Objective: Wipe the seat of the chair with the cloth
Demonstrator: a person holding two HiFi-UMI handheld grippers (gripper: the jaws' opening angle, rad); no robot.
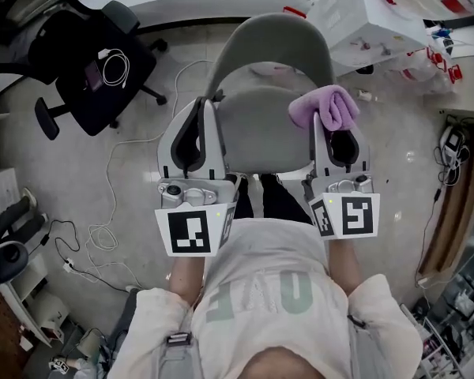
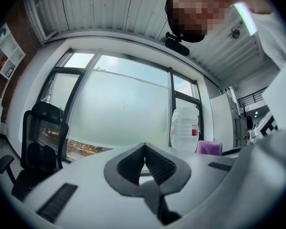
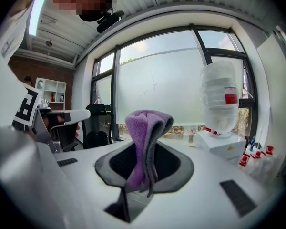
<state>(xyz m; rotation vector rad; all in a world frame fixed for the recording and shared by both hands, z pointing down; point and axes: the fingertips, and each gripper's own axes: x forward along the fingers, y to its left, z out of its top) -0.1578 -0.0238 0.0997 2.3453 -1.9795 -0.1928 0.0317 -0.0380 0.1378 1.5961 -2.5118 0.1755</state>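
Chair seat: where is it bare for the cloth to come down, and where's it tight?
The seat is bare across its middle, between the left gripper and the cloth in the right gripper, up to the backrest. Tight: a cable on the floor left, white boxes at right.

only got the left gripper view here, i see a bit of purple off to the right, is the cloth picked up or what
Observer: Yes. The right gripper is shut on the purple cloth, which is folded between its jaws.
Operator: ok where's the chair
Observer: In the head view the grey chair seat lies right ahead of the person, with the left gripper over its left edge.
Operator: cloth on the seat yet
Observer: It doesn't look so. The right gripper view shows the window, not the seat, behind the cloth.
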